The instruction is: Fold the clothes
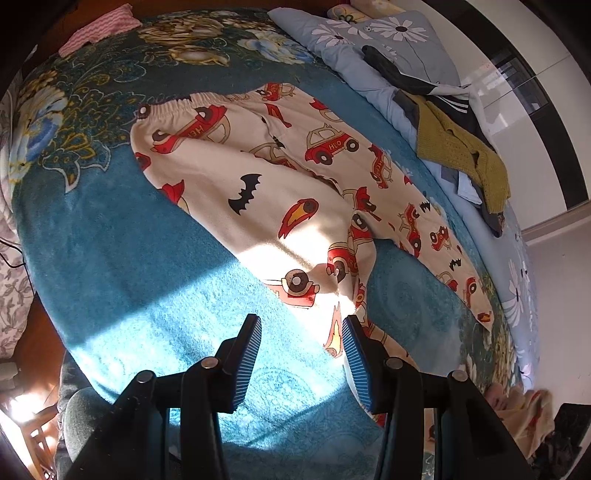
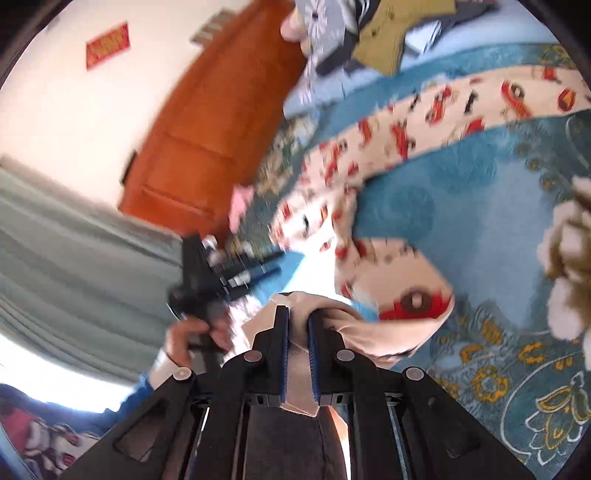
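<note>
Cream children's pants [image 1: 266, 162] printed with red cars and black bats lie spread on a teal floral blanket [image 1: 147, 288], waistband at the far left. My left gripper [image 1: 302, 321] hangs open just above the blanket. One leg's hem lies beside its right finger [image 1: 356, 354], and the pads do not press on it. In the blurred right wrist view my right gripper [image 2: 298, 314] is shut on a bunched fold of the pants [image 2: 406, 136], and cream cloth fills the narrow gap between its pads. A hand [image 2: 188, 336] holds the left gripper [image 2: 221, 273] at the left there.
A pile of clothes with a mustard knit [image 1: 454, 147] and a dark striped garment lies on a blue daisy duvet [image 1: 369, 48] along the bed's far side. A pink cloth [image 1: 99, 26] sits at the far corner. An orange wooden panel [image 2: 207, 122] stands behind the bed.
</note>
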Motion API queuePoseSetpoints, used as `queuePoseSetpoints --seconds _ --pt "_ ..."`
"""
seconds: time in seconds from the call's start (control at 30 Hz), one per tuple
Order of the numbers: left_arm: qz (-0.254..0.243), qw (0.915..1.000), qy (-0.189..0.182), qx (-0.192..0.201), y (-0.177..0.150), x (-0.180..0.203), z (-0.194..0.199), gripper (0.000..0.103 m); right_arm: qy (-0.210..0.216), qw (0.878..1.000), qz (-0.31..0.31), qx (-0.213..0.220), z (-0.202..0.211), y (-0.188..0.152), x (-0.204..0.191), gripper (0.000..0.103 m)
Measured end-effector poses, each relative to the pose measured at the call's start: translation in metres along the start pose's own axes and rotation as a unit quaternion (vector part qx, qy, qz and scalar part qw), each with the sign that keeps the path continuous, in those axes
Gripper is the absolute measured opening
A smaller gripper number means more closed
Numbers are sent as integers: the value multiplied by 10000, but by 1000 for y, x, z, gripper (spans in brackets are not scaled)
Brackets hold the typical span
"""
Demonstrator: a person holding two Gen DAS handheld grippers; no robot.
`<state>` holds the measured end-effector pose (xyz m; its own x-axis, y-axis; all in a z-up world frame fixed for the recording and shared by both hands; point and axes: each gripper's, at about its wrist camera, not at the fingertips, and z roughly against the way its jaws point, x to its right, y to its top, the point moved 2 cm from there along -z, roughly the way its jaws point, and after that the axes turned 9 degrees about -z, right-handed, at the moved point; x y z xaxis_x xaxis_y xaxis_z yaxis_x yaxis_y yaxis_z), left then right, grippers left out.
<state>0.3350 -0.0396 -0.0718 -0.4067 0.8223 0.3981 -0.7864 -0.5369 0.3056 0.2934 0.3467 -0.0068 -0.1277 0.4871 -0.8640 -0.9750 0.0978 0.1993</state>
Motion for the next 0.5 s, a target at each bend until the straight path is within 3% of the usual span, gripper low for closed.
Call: queuePoseSetpoints --seconds 0.1,0.13,0.2,0.33,0.43,0.5 --pt "-12 10000 -11 -2 0 -1 0 49 -1022 9875 -338 1151 54 37 31 10" --pt "-7 10000 4 -1 0 -3 0 49 -1640 9762 -537 1311 62 45 50 10" --pt "76 10000 23 4 0 -8 0 49 -2065 9613 -1027 1510 80 52 86 10" --pt "254 9996 106 9 2 -23 -1 49 -2605 9382 -1547 1674 94 47 132 10" --pt "426 9988 222 74 11 -40 0 49 -2809 9390 -1246 1546 81 47 131 10" --pt "579 9977 308 144 21 -55 1 49 -3152 9306 -1139 1470 72 46 132 13"
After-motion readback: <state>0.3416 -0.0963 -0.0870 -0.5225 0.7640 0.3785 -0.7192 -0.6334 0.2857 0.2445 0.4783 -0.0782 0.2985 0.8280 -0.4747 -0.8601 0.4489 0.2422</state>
